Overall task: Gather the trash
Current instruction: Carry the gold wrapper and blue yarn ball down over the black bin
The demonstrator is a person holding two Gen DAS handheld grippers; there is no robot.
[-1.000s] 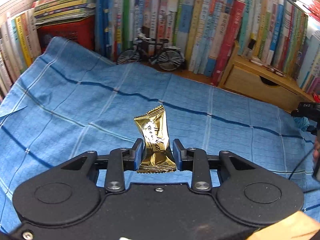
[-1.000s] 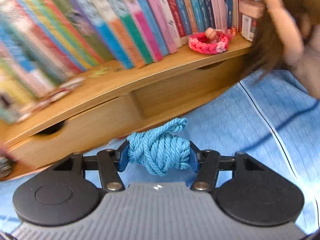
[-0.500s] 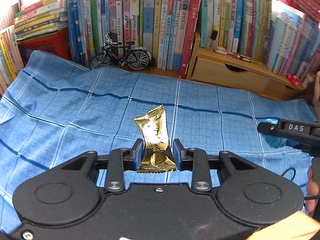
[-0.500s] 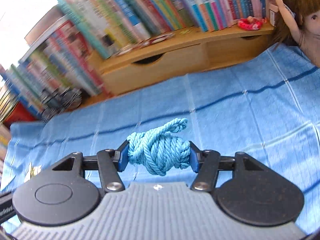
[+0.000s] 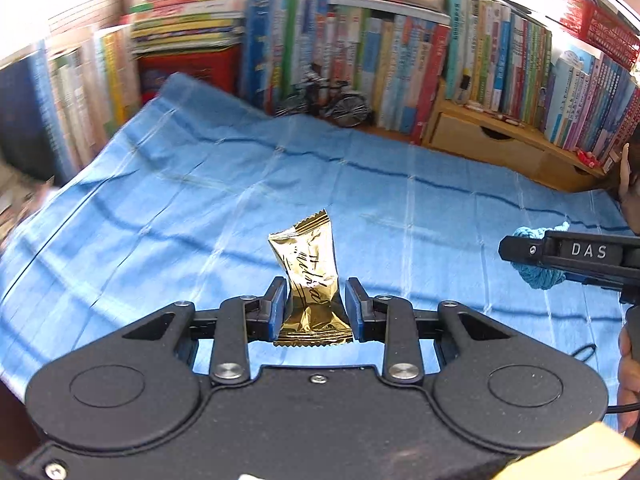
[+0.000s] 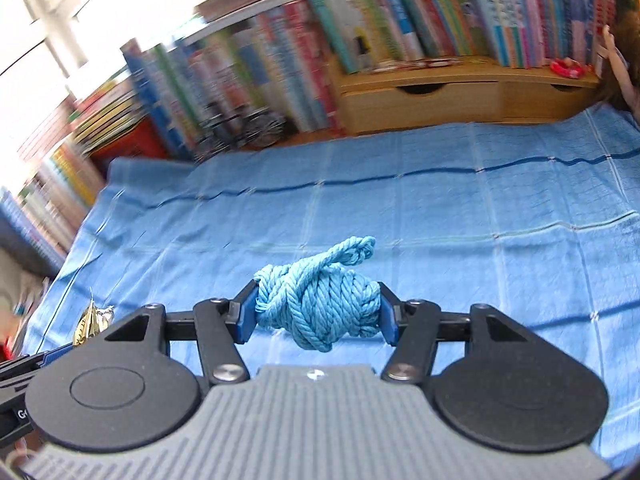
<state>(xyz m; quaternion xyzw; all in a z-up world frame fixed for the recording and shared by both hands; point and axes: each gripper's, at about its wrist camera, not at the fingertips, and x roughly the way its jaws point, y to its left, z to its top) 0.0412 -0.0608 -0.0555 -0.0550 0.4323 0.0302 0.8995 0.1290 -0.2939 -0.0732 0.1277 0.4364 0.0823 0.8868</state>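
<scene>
A gold foil candy wrapper [image 5: 310,276] stands upright between the blue pads of my left gripper [image 5: 316,308], which is shut on it above the blue cloth [image 5: 200,200]. My right gripper [image 6: 318,310] is shut on a knotted bundle of light blue rope [image 6: 320,304]. In the left wrist view that rope bundle [image 5: 536,274] shows at the right, behind the right gripper's black finger [image 5: 568,250]. The gold wrapper [image 6: 90,320] also peeks in at the lower left of the right wrist view.
Rows of books [image 5: 400,48] line the back and left of the blue cloth. A small model bicycle [image 5: 324,98] stands before them. A wooden drawer unit [image 5: 500,144] sits at the back right, with a doll [image 6: 622,64] at the far right. A hand [image 5: 628,368] holds the right gripper.
Both grippers have pulled back and risen from the bookshelf, each keeping its load. The right gripper has swung left and rolled, now showing the whole cloth, and it has entered the left wrist view.
</scene>
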